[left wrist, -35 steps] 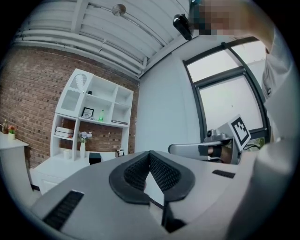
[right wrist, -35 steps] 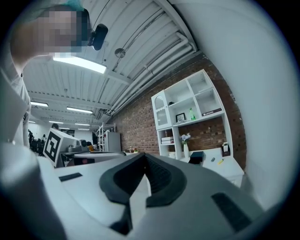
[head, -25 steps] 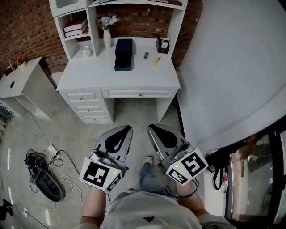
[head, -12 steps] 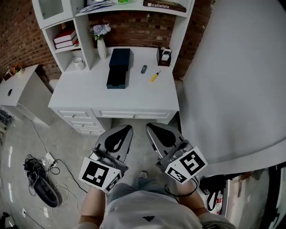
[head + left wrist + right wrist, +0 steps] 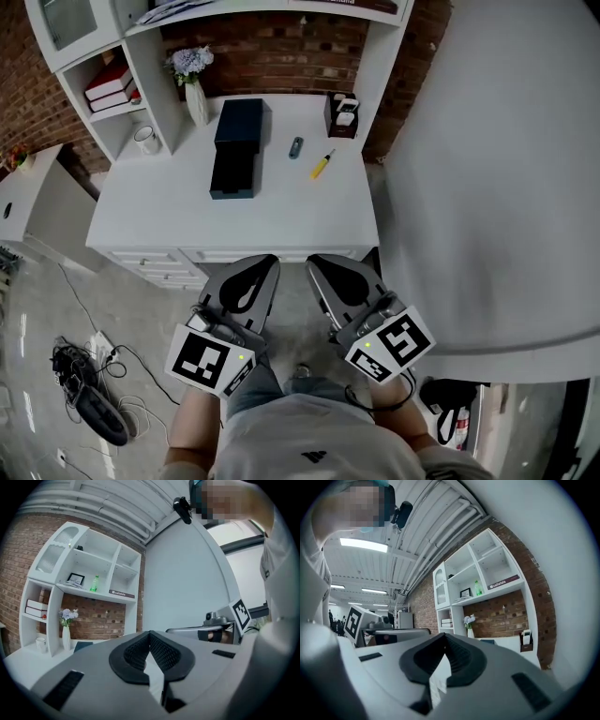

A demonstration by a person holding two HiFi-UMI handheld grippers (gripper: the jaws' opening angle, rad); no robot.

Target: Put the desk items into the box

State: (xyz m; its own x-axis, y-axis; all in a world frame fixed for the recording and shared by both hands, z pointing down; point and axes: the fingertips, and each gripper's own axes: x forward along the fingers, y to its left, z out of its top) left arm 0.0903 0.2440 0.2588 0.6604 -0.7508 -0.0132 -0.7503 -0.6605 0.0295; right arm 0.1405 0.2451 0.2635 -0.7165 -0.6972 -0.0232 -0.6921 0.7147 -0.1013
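Head view: a dark, oblong box lies on the white desk.

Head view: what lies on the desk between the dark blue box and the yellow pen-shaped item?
One small blue-grey object, too small to name, lies between the dark blue box and the yellow pen-shaped item; the head view shows it.

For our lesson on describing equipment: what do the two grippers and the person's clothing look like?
The left gripper and right gripper have smooth grey shells, with black ribbed pads lining the jaws. Each carries a white cube with black square markers and a green light. The person wears a pale grey shirt.
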